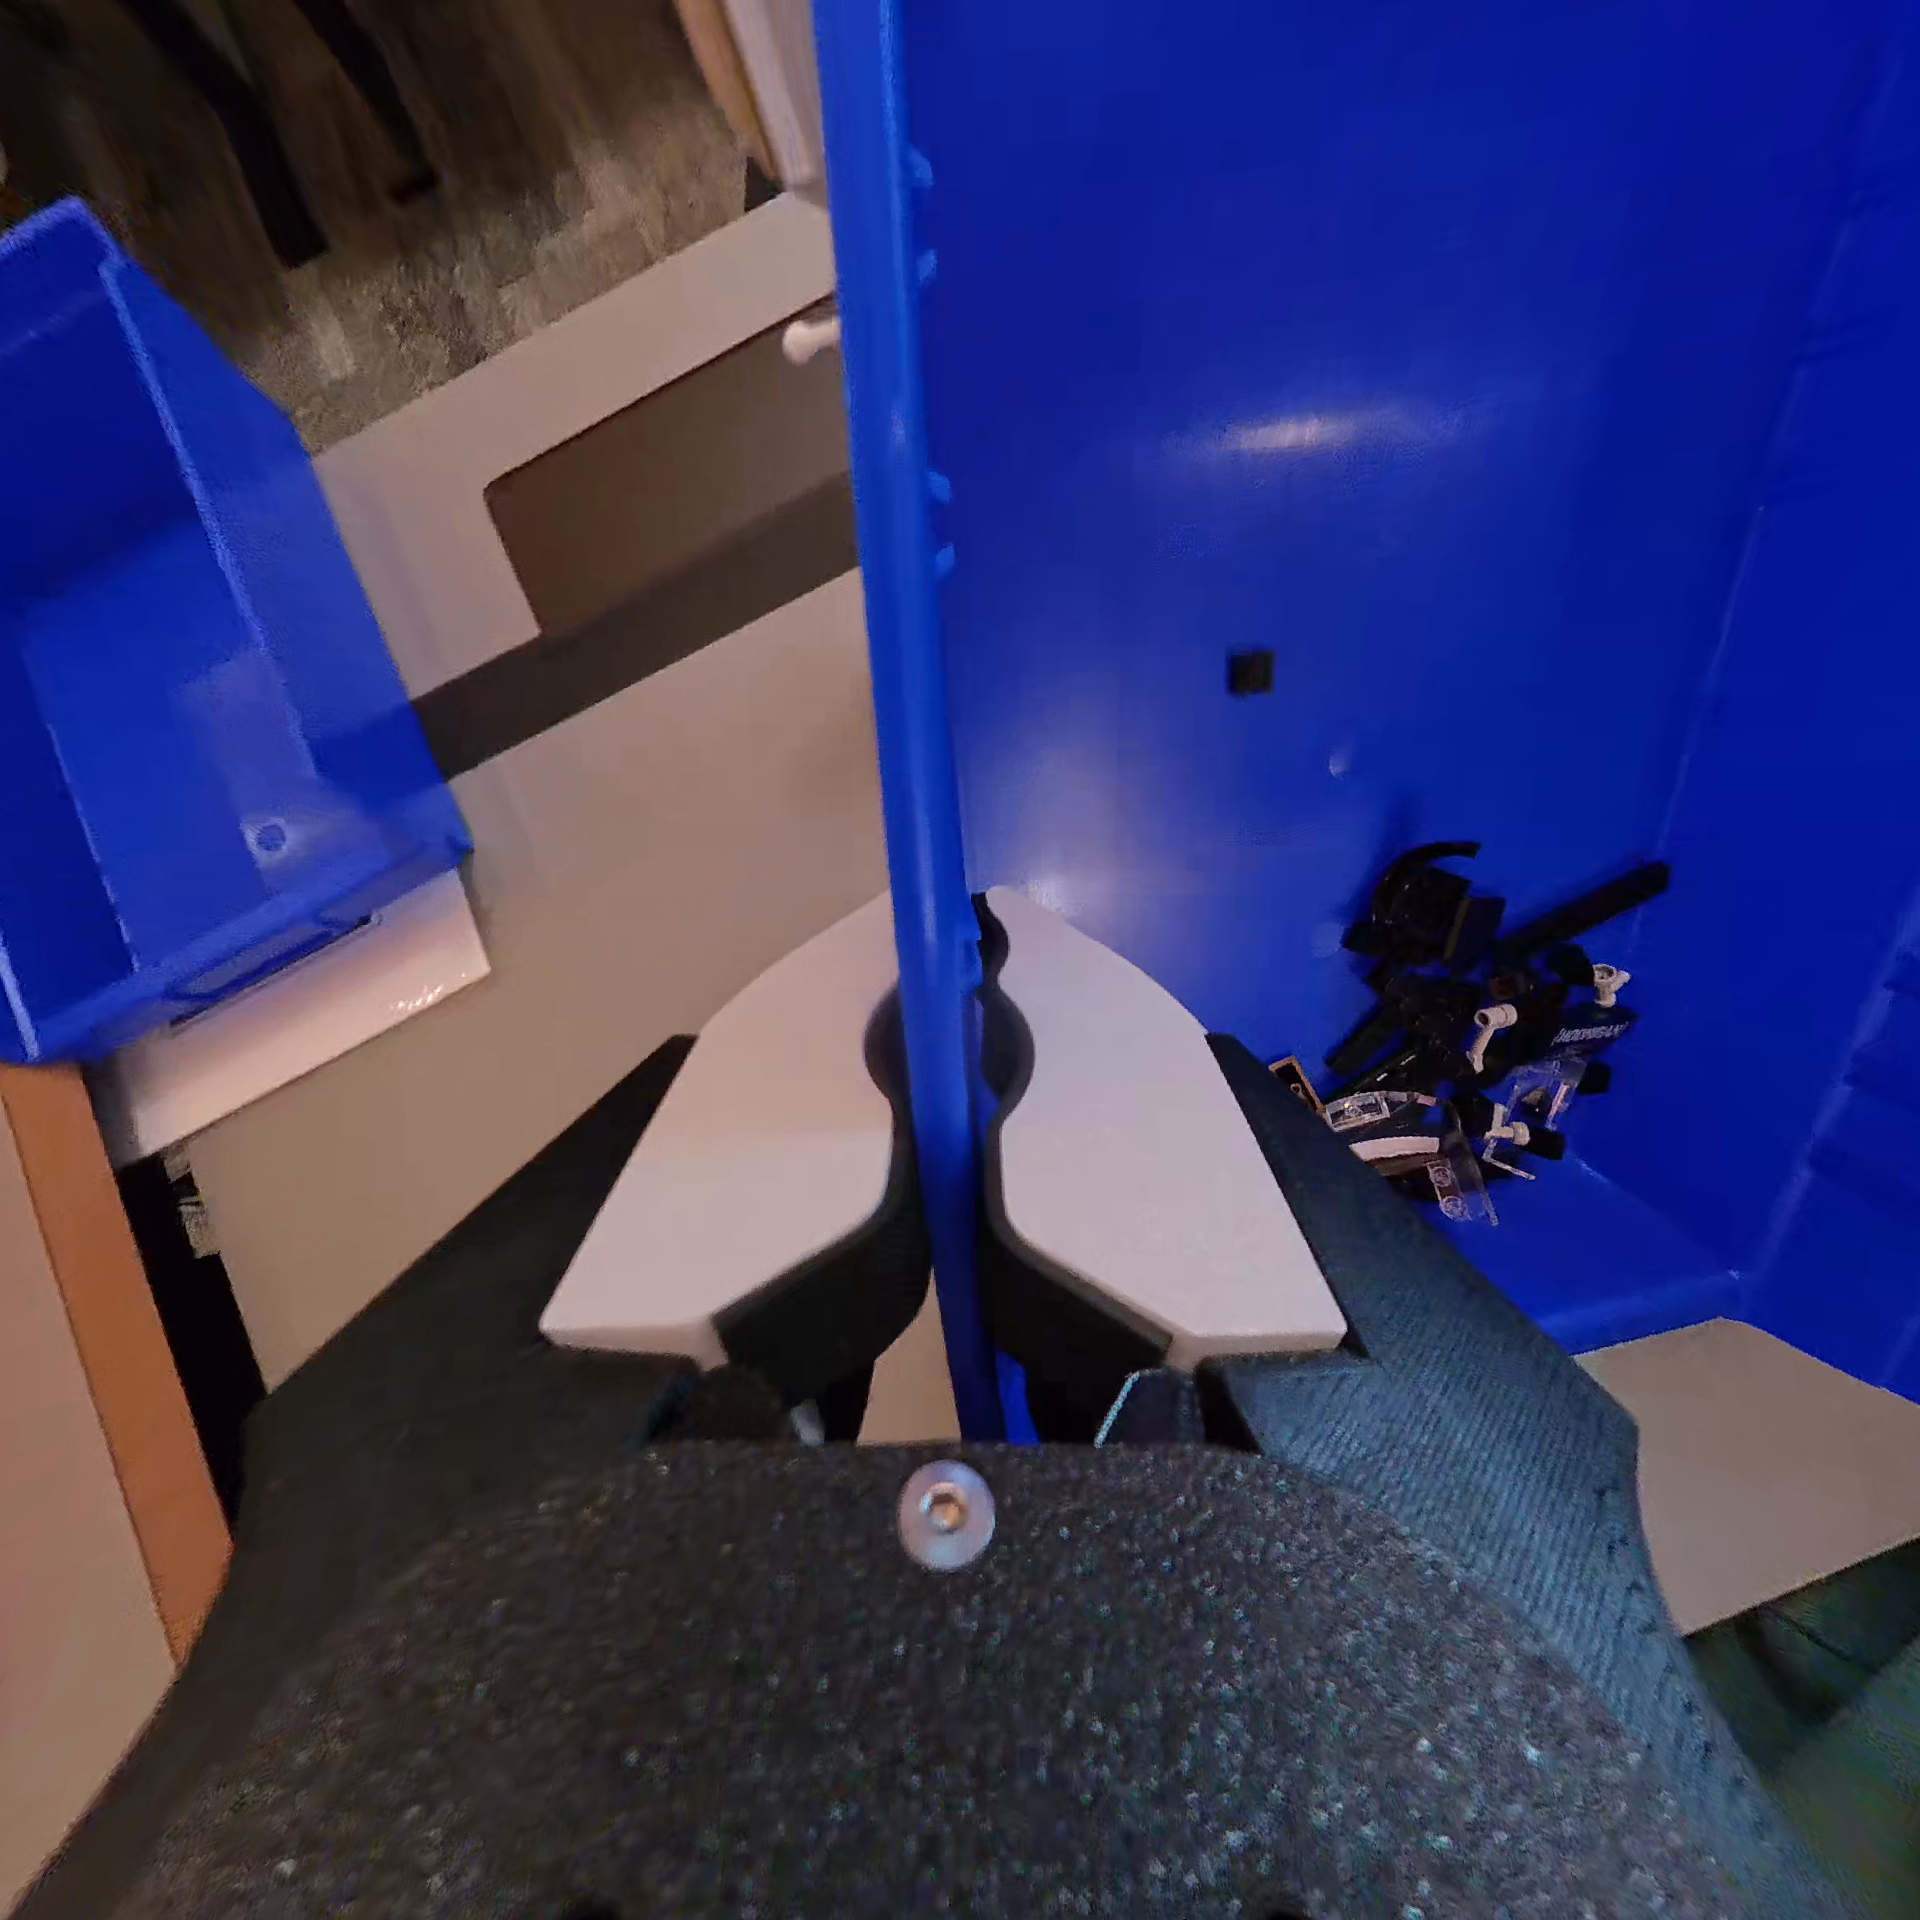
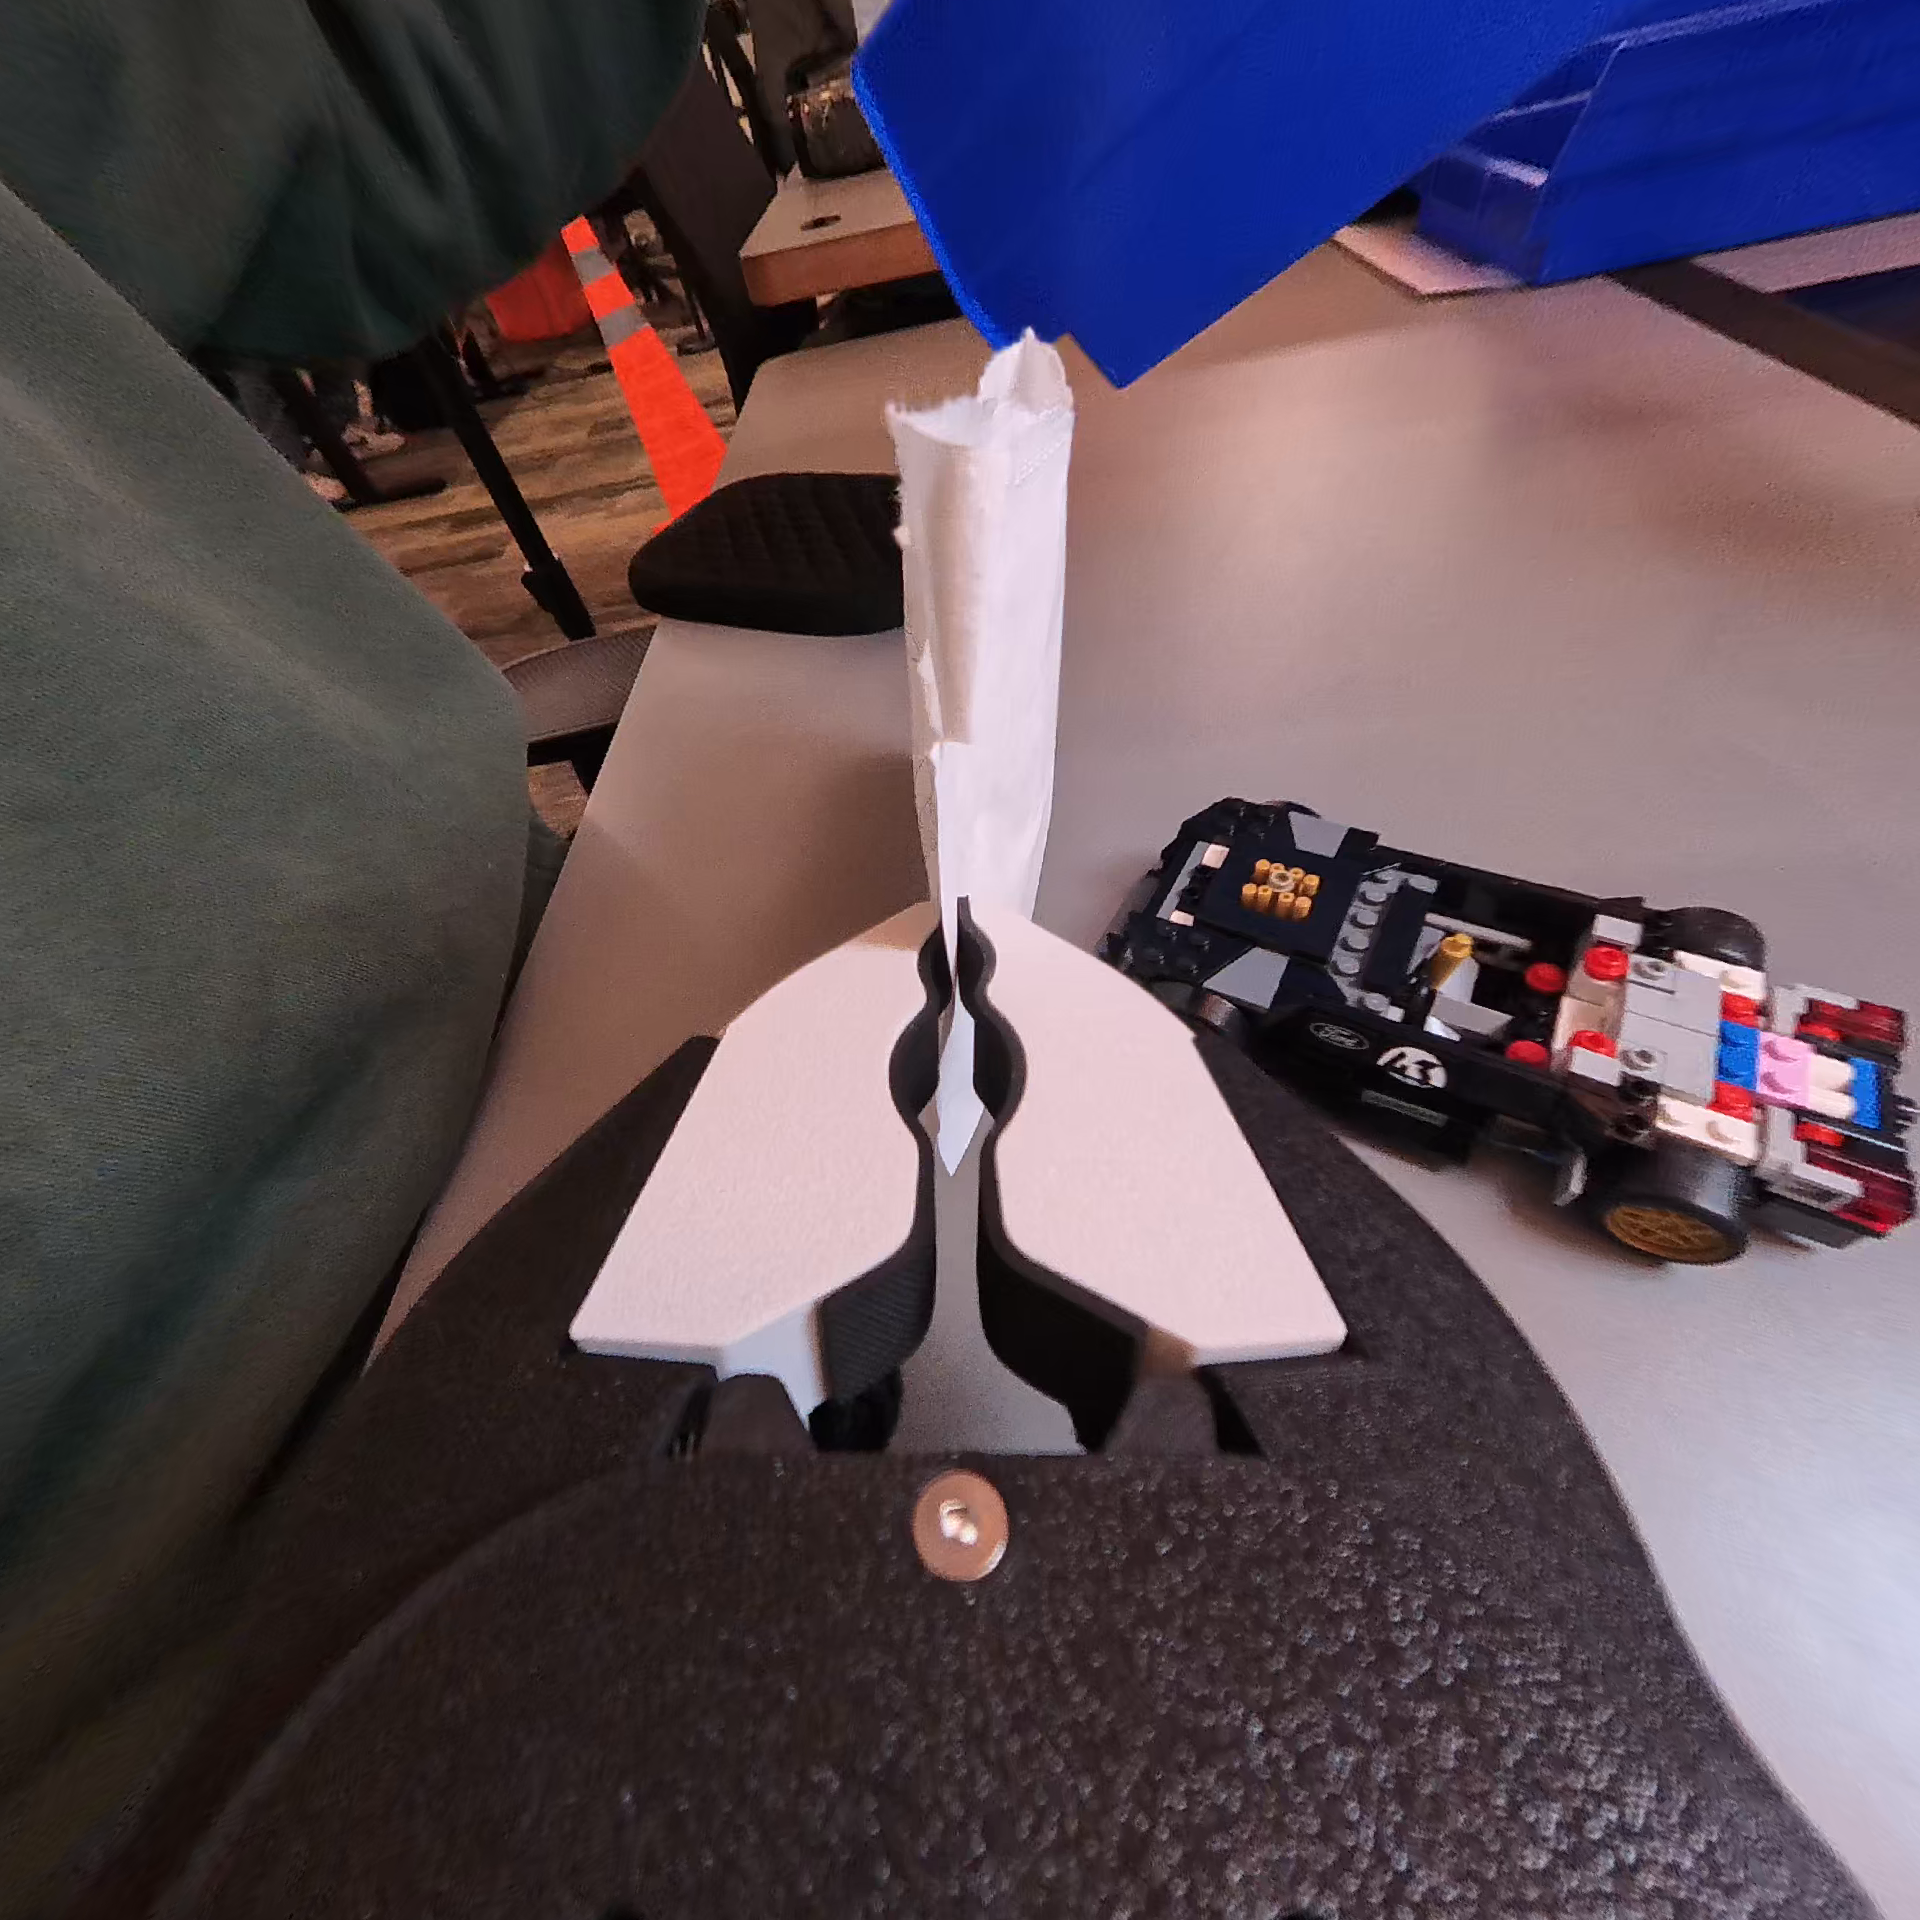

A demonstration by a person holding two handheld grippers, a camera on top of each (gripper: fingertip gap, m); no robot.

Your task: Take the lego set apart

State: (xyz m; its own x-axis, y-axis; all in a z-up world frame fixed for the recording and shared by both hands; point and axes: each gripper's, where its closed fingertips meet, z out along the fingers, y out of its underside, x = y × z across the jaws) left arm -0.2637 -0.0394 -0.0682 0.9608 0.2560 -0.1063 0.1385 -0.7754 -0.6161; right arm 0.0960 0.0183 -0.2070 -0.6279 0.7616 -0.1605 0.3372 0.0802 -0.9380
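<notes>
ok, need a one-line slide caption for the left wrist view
Left tool clamped on the wall of a blue bin, loose lego parts piled in its corner.

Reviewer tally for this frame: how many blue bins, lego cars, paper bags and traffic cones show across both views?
Blue bins: 2, one held, one on the table
Lego cars: 1
White paper bags: 1
Orange traffic cones: 1
Total: 5

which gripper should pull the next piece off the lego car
Right, probably. The car lies on the table just beside the right gripper, though it must first drop the white paper bag it pinches. The left gripper is clamped on the blue bin's wall.
</notes>
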